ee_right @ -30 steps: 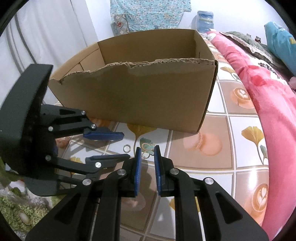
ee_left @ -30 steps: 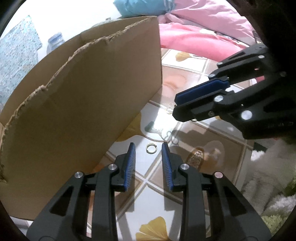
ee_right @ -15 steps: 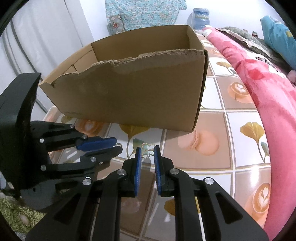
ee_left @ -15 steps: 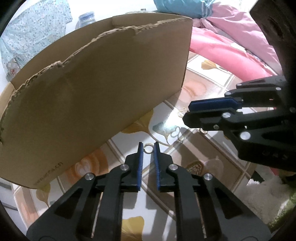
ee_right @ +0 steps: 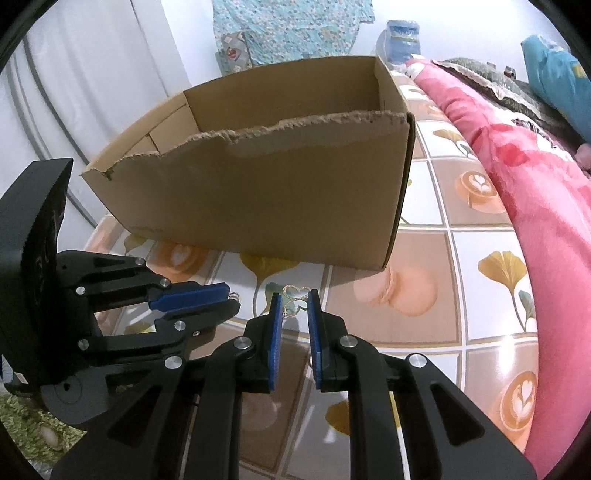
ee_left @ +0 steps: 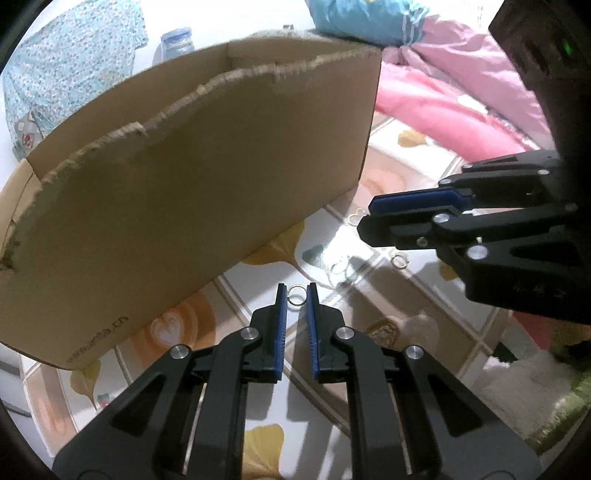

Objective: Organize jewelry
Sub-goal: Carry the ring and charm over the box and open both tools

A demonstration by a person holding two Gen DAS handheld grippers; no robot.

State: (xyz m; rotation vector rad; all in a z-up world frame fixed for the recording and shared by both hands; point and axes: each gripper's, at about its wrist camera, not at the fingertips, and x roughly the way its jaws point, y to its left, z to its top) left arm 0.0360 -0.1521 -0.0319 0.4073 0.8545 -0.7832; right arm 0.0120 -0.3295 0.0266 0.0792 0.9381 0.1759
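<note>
My left gripper [ee_left: 296, 291] is shut on a small gold ring [ee_left: 295, 296] and holds it above the tiled cloth, in front of the open cardboard box [ee_left: 177, 192]. My right gripper [ee_right: 295, 298] is shut on a gold clover-shaped bracelet [ee_right: 294, 294] and holds it just before the box's [ee_right: 266, 184] front wall. The right gripper shows at the right of the left wrist view [ee_left: 364, 221]. The left gripper shows at the left of the right wrist view [ee_right: 231, 301]. Another small ring [ee_left: 399, 260] and a clear trinket [ee_left: 339, 266] lie on the cloth.
The box has a torn front rim [ee_right: 295, 123]. A pink quilt [ee_right: 524, 177] runs along the right. A green shaggy rug [ee_right: 22, 435] lies at the near left. A patterned blue cloth [ee_right: 288, 29] hangs behind the box.
The left gripper closed on the ring and lifted it. The right gripper rose with the bracelet. Both moved higher, toward the box's front wall.
</note>
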